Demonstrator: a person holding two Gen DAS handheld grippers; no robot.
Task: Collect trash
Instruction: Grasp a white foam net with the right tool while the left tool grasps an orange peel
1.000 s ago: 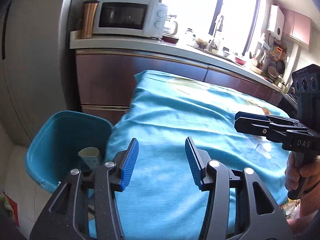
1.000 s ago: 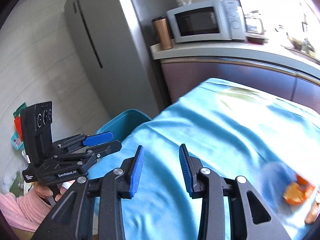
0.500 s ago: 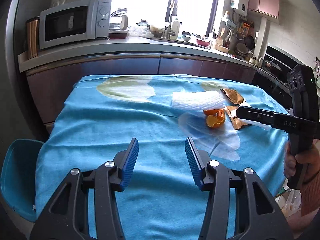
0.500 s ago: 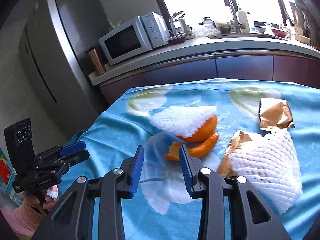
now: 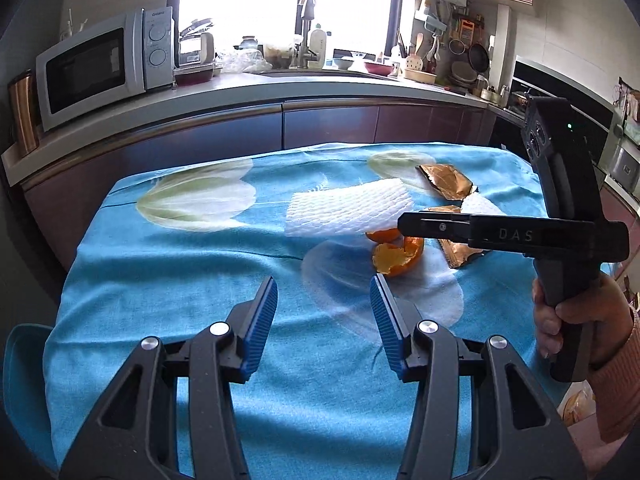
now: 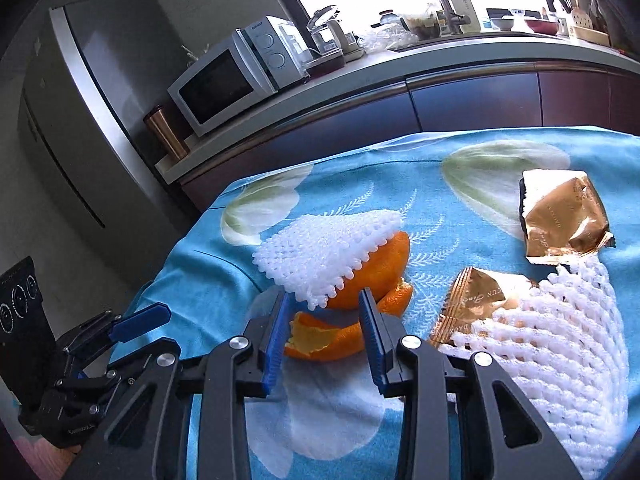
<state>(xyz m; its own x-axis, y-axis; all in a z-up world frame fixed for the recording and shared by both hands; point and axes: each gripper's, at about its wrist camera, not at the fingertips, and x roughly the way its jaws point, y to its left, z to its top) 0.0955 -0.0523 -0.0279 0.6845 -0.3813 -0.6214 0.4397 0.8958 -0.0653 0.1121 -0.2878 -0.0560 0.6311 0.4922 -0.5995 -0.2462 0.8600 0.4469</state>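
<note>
On blue flowered tablecloth (image 6: 400,184): two white foam fruit nets, left (image 6: 324,256) and near right (image 6: 560,352). Two crinkled gold foil wrappers, far right (image 6: 560,216) and centre (image 6: 476,300). Two orange peel pieces, near (image 6: 320,340) and under left net (image 6: 372,276). One white microwave oven (image 6: 236,76), far left.

Orange peel (image 6: 320,342) curled on blue cloth, white foam net (image 6: 324,254) draped over orange half (image 6: 372,276)

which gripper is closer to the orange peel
Right. The right gripper has its open fingers on either side of the orange peel; the left gripper hangs back, open, short of it.
</note>
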